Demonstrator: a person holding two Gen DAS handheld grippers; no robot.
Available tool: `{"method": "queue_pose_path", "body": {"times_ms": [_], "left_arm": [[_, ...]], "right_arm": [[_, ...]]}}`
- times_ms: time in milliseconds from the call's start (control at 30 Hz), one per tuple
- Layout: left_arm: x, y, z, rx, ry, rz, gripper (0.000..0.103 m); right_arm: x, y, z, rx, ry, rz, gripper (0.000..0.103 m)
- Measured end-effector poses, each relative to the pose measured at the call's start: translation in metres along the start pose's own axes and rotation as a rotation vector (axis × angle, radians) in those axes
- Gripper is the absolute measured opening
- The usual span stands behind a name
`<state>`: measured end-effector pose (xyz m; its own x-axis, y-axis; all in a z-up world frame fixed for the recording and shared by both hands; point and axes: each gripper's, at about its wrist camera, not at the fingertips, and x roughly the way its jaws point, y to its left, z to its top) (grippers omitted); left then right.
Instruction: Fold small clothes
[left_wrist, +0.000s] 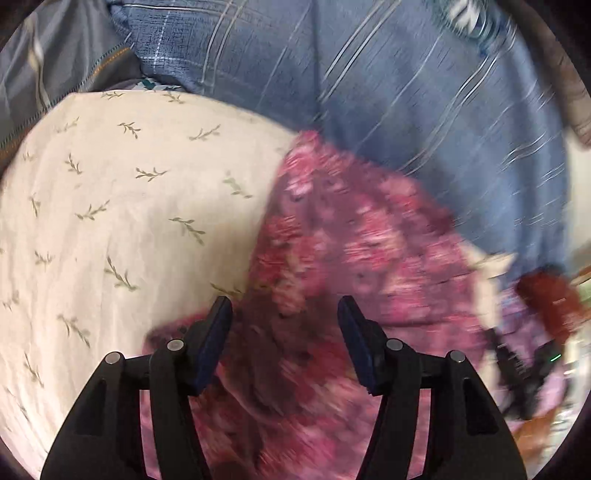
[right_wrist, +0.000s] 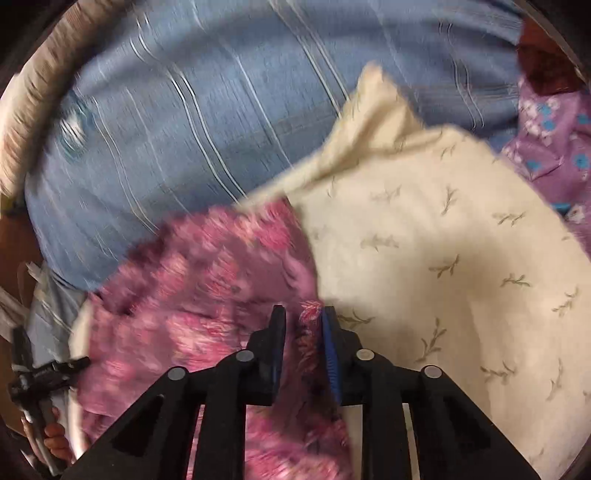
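Note:
A pink floral garment (left_wrist: 351, 240) lies crumpled on a cream leaf-print sheet (left_wrist: 129, 206); both views are motion-blurred. My left gripper (left_wrist: 284, 314) is open, its jaws wide apart just above the garment's near part. My right gripper (right_wrist: 304, 321) is shut on a bunched fold of the pink garment (right_wrist: 207, 273), which hangs from between its blue pads (right_wrist: 328, 332). The cream sheet (right_wrist: 443, 258) lies to the right of it. The other gripper shows at the far right of the left wrist view (left_wrist: 528, 373) and at the lower left of the right wrist view (right_wrist: 40, 373).
A blue striped bed cover (left_wrist: 406, 92) (right_wrist: 221, 110) fills the back. A purple cloth with blue flowers (right_wrist: 554, 147) lies at the right, next to a dark red item (right_wrist: 546, 66). A grey zipped fabric (left_wrist: 66, 66) is at the upper left.

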<state>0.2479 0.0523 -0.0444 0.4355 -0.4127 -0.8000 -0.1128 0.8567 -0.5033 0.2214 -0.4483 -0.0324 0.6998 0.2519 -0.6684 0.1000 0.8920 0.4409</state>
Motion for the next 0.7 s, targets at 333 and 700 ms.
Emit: {"method": "queue_pose_path", "body": {"times_ms": [333, 700], "left_arm": [[-0.015, -0.011, -0.032, 0.089, 0.049, -0.015, 0.057], [-0.097, 0.075, -0.119, 0.12, 0.18, 0.025, 0.078]], "right_arm": [[-0.004, 0.006, -0.041, 0.003, 0.109, 0.046, 0.023], [-0.14, -0.015, -0.128, -0.103, 0.113, 0.029, 0.056]]}}
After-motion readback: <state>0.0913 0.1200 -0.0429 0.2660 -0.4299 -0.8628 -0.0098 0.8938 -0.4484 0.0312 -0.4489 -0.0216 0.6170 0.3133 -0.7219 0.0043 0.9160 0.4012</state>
